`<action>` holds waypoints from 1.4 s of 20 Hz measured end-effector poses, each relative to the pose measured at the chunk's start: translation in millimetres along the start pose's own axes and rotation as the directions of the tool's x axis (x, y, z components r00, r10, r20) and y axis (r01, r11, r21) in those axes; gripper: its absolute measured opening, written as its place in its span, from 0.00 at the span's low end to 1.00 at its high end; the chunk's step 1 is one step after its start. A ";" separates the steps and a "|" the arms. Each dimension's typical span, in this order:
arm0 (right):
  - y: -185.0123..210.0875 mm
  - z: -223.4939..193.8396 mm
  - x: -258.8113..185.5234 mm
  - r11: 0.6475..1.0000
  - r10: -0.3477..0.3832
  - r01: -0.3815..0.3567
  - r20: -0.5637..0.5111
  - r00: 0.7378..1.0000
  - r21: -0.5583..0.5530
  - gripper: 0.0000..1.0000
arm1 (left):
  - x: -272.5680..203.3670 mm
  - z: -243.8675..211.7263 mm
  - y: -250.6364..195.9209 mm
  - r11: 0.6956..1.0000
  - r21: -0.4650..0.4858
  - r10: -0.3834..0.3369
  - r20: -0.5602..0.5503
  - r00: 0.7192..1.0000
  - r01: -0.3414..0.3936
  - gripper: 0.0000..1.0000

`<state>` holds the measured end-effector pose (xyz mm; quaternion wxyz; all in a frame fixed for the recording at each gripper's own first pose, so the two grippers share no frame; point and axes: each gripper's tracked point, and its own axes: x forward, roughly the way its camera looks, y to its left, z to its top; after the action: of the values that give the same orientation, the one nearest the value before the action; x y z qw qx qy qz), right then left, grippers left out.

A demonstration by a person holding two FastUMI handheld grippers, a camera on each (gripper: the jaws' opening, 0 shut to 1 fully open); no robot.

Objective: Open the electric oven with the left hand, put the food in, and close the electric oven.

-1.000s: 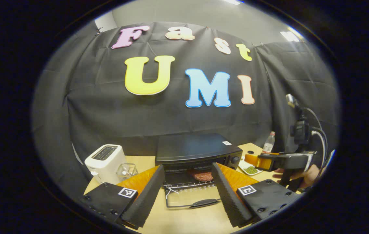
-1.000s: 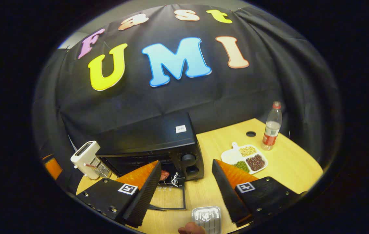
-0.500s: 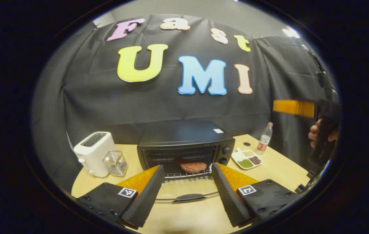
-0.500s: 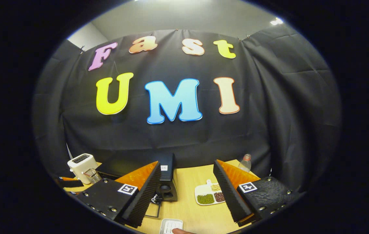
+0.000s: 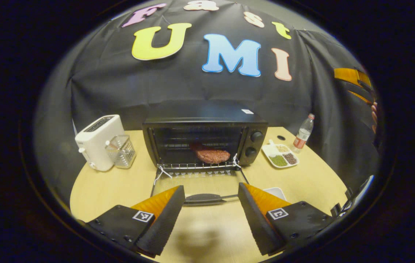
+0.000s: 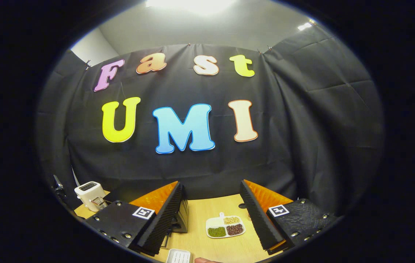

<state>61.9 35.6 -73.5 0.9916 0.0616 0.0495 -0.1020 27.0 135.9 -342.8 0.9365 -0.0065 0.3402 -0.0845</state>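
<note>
The black electric oven (image 5: 207, 122) stands at the back middle of the table, its glass door (image 5: 196, 182) folded flat toward me. A brown meat patty (image 5: 213, 156) lies on the wire rack inside. My left gripper (image 5: 211, 204) is open just in front of the door's black handle (image 5: 204, 198), which sits between the finger tips without being touched. The right gripper (image 6: 211, 215) is open, raised well above the table, with a corner of the oven (image 6: 181, 219) showing behind its left finger. That gripper's orange fingers (image 5: 351, 78) appear high at the right in the left gripper view.
A white toaster (image 5: 98, 140) and a clear container (image 5: 121, 151) stand left of the oven. To its right lie a divided dish of beans (image 5: 280, 157) and a plastic bottle (image 5: 303, 132). A small white tray (image 6: 178, 256) sits by the table's near edge.
The left gripper has drawn back and tilted down, so the whole oven and open door come into view. The right gripper has lifted up and away from the oven.
</note>
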 end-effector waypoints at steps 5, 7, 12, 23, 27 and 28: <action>-19.8 -8.8 -5.5 1.000 -0.025 0.026 -0.016 1.000 0.007 0.97 | 29.3 -44.4 1.0 0.999 -0.033 0.005 -0.141 0.990 -0.010 0.98; -27.9 -9.8 -6.7 0.999 -0.041 0.041 -0.021 0.999 0.008 0.97 | 35.8 -53.3 4.9 0.999 -0.031 0.010 -0.167 0.986 -0.015 0.98; -43.0 -12.7 -8.0 0.997 -0.076 0.076 -0.028 0.997 0.005 0.98 | 59.0 -77.0 11.2 0.999 -0.036 0.005 -0.261 0.965 -0.015 0.98; -69.6 -21.1 -11.7 0.989 -0.146 0.146 -0.050 0.988 -0.006 0.98 | 93.6 -110.5 17.9 0.998 -0.053 0.005 -0.383 0.924 -0.027 1.00; -69.5 -20.0 -8.2 0.988 -0.152 0.152 -0.051 0.987 -0.010 0.97 | 101.3 -112.8 22.5 0.997 -0.065 0.014 -0.397 0.918 -0.043 0.99; -68.9 -19.7 -8.8 0.989 -0.151 0.150 -0.050 0.987 -0.014 0.97 | 103.1 -113.9 23.7 0.997 -0.067 0.015 -0.402 0.915 -0.046 0.98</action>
<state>37.3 -27.0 -99.7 0.9798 0.0553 0.0800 -0.1747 35.8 147.7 -497.5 0.8472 -0.0186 0.5279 -0.0566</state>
